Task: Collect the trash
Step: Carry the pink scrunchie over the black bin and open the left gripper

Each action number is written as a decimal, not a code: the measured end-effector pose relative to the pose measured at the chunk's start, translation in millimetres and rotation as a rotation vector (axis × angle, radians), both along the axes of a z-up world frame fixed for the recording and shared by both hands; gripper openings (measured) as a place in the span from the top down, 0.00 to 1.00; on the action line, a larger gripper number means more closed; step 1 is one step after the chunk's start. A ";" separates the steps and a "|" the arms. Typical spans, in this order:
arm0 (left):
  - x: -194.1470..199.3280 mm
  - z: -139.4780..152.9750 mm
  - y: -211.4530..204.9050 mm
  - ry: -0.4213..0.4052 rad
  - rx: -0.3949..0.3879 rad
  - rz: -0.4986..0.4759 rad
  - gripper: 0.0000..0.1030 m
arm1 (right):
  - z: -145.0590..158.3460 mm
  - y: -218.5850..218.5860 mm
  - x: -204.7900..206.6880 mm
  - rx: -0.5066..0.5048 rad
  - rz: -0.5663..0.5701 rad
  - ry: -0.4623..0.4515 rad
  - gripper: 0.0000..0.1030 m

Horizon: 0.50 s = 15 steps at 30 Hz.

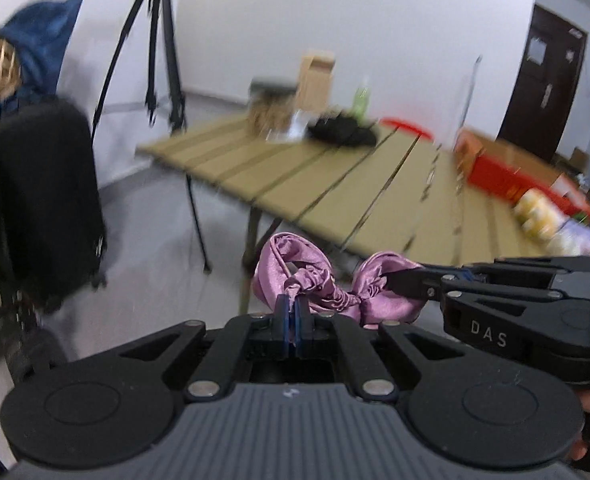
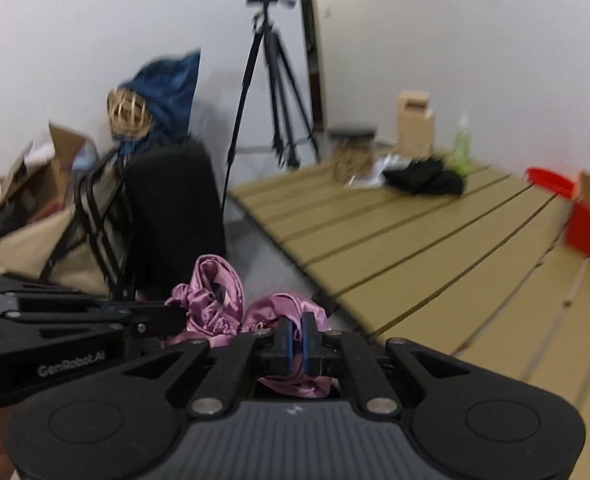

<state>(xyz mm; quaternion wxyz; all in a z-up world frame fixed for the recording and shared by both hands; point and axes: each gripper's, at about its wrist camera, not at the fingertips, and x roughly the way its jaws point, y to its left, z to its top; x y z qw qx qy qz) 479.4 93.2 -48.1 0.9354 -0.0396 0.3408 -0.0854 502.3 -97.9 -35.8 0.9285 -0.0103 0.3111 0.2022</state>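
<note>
Left hand-held gripper [image 1: 294,322]: its two blue pads were pinched tight on one end of the purple cloth [image 1: 319,288].
Right hand-held gripper [image 2: 297,338]: its blue pads were closed on the other end of the same purple cloth [image 2: 219,304], and some of the cloth hung down behind the pads.
Purple cloth: it was shiny and crumpled, with a frilly stretchy edge. It was held up in the air between the two grippers, just off the near edge of the counter [image 1: 335,172], over the floor.
Counter: it was tan, made of long slats, and stood on thin legs.
On the counter, far side: a black cloth [image 1: 341,130], a green bottle [image 1: 361,100], a jar with a dark lid [image 1: 271,106] and a brown box [image 1: 315,78]. All were blurry.
On the counter, right side: a red box [image 1: 511,172].
By the wall: a black suitcase [image 2: 173,216], a tripod [image 2: 275,92] and a blue cloth [image 2: 171,92] with a straw ball [image 2: 129,112].
</note>
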 end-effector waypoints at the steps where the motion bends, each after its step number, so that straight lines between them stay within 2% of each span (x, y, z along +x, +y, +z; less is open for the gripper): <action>1: 6.7 -12.3 6.2 0.026 -0.006 0.006 0.97 | -11.2 8.7 5.2 -0.013 0.007 0.017 0.96; 7: 39.0 -82.9 26.7 0.156 -0.026 0.023 0.97 | -84.1 43.5 35.7 -0.090 0.026 0.117 0.96; 15: 84.3 -166.9 30.4 0.322 0.004 0.010 0.97 | -180.8 61.4 85.1 -0.137 0.036 0.294 0.96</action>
